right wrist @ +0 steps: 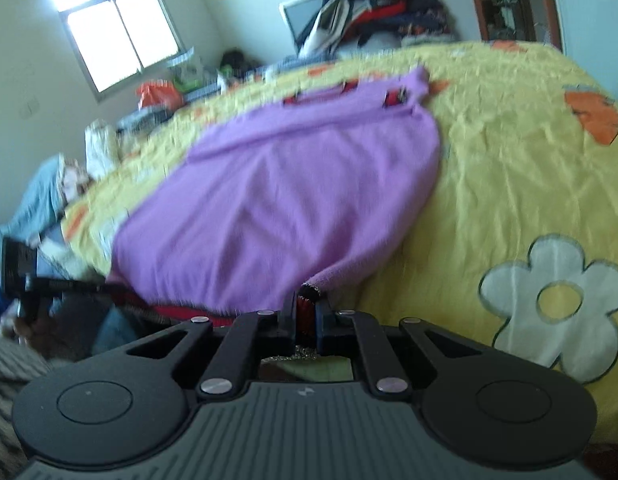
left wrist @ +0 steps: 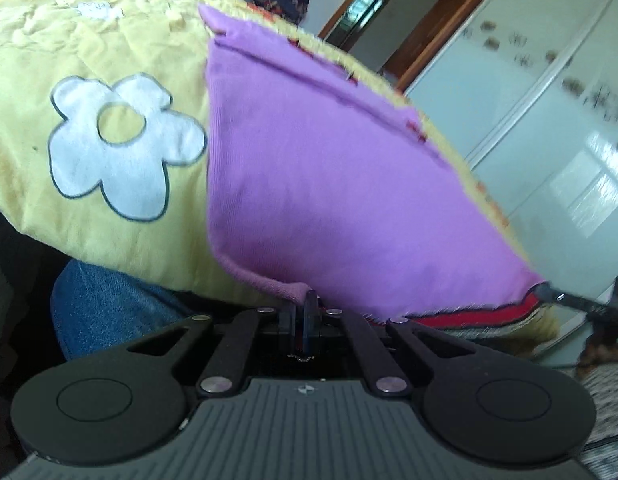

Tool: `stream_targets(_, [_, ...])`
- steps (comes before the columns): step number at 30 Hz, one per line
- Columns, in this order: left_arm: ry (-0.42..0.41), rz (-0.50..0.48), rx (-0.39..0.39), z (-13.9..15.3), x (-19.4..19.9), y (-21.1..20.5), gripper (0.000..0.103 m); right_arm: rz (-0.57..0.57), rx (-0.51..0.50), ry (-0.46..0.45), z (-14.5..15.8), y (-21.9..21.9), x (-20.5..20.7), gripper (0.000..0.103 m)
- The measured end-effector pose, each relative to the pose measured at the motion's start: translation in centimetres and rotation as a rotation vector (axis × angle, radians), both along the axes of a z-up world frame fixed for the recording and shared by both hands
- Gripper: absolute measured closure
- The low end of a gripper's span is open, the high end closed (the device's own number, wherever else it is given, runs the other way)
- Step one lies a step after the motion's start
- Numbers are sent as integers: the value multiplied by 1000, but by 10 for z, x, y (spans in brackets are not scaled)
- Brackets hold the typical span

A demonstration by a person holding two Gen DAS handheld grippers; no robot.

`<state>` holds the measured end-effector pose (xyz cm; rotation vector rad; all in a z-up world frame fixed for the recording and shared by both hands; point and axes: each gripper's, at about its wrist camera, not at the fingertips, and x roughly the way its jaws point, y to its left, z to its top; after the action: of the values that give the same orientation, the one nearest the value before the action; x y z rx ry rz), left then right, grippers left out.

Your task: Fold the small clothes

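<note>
A small purple knit garment (left wrist: 329, 184) with a red and black hem band lies spread on a yellow bedspread (left wrist: 121, 40). My left gripper (left wrist: 305, 300) is shut on the garment's near corner at the bed's edge. In the right wrist view the same purple garment (right wrist: 277, 200) stretches away across the bedspread (right wrist: 509, 152). My right gripper (right wrist: 307, 300) is shut on the striped hem at the other near corner. The other gripper's finger shows at the far left (right wrist: 61, 285).
A pile of clothes (right wrist: 381, 4) sits at the far side of the bed. A window (right wrist: 117, 36) is at the back left. A wardrobe (left wrist: 549, 120) and a wooden doorway (left wrist: 373, 4) stand beyond the bed. A person's denim-clad leg (left wrist: 109, 304) is by the bed edge.
</note>
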<state>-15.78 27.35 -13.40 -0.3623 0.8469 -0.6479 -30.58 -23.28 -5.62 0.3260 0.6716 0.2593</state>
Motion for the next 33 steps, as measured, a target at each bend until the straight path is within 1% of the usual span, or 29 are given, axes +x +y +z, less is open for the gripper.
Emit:
stream_targets(5, [-34, 12, -79, 24, 0, 8, 101, -20, 21, -57, 18, -8, 6, 95])
stream_targets(10, [-63, 14, -141, 51, 5, 12, 101, -51, 76, -124, 40, -21, 10, 95])
stream_targets(14, [-57, 51, -227, 64, 17, 19, 101, -79, 129, -179, 53, -38, 19, 95])
stream_targets(16, [-35, 86, -280, 68, 25, 25, 101, -95, 146, -191, 56, -46, 29, 95])
stream_targets(19, [-20, 151, -312, 74, 40, 27, 101, -123, 153, -177, 51, -56, 52, 95])
stream_targets(24, [-24, 246, -300, 82, 64, 31, 101, -138, 115, -163, 44, -63, 104, 95])
stream_targets(27, [-32, 271, -282, 84, 84, 30, 101, -139, 117, -151, 41, -66, 143, 95])
stream_targets(29, [-31, 284, -282, 83, 99, 31, 101, -151, 140, -121, 35, -71, 170, 95])
stream_targets(33, [-11, 319, -306, 83, 140, 30, 101, -189, 233, -51, 20, -90, 217, 95])
